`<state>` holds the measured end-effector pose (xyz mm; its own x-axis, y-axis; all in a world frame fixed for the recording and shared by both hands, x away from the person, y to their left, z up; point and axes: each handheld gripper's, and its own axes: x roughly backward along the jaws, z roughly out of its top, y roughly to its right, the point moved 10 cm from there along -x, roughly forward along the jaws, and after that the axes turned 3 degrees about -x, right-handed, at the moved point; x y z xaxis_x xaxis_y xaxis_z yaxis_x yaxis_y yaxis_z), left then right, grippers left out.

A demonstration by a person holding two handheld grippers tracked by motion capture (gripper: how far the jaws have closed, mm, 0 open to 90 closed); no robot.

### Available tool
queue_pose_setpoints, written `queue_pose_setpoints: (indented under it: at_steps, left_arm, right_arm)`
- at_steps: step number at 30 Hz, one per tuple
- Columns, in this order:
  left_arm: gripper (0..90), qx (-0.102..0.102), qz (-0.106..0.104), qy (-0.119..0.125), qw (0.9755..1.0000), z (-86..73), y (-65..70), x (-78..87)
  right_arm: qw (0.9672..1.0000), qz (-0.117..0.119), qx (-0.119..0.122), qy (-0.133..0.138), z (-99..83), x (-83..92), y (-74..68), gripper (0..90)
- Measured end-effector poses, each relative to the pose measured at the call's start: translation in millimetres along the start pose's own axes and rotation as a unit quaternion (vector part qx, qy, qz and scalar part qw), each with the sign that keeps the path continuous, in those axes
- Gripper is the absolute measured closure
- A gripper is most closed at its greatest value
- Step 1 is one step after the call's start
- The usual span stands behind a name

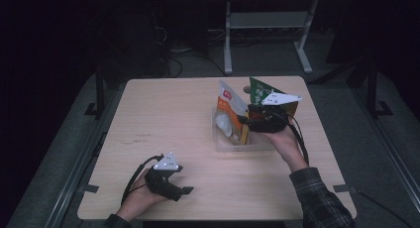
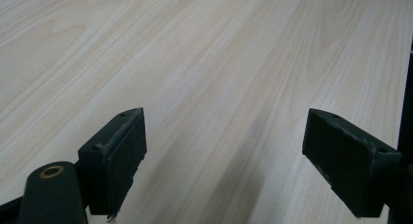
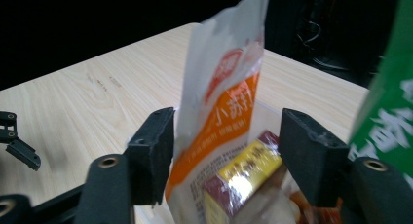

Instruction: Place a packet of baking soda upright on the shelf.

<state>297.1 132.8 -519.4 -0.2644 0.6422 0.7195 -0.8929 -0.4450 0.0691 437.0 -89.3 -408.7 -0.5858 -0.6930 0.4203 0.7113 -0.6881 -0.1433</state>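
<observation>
While the right tongs (image 3: 226,151) stood over the clear tub (image 1: 223,142) at the far right of the counter (image 1: 163,119), their jaws were apart, with the white and orange pouch (image 3: 224,102) standing between them; the left jaw looked to be at the pouch's edge, the right jaw clear of it, so nothing was clamped. The pouch stood upright in the tub, with a green packet (image 1: 260,89) just beside it and a small yellow and maroon pack (image 3: 243,173) lower down. Judging from this, the tall pouch could tip or slide out once let go, since it leaned with little to prop it, and a withdrawing jaw might snag its edge and drag it over. The left tongs (image 2: 224,156) lay low near the front edge, jaws wide apart on nothing, well apart from the tub. The counter was pale wood grain, bare elsewhere, faintly scuffed near the middle. The room behind was dark, with a grey frame (image 1: 267,34) on the floor.
</observation>
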Motion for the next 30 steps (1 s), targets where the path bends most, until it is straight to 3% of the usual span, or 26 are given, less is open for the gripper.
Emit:
queue_pose_setpoints:
  at_steps: [4,16,24,30]
  left_arm:
    - [15.6,-0.003,-0.006,0.002,1.0,1.1,2.4,-0.4]
    - [15.1,-0.011,-0.012,0.004,0.9999,3.6,4.9,-3.2]
    - [15.1,-0.015,-0.017,-0.001,0.9997,3.2,6.1,-4.0]
    - [15.1,-0.021,-0.025,-0.003,0.9995,2.9,9.8,-6.3]
  right_arm:
    - [1.0,-0.007,0.004,-0.006,-3.7,11.8,0.3,33.3]
    - [0.9993,0.017,0.024,-0.024,-32.5,48.6,-17.7,28.5]
    - [0.9974,0.05,0.025,-0.045,-59.6,54.5,-35.8,26.5]
    - [0.9941,0.07,0.05,-0.067,-79.4,48.8,-50.8,25.0]
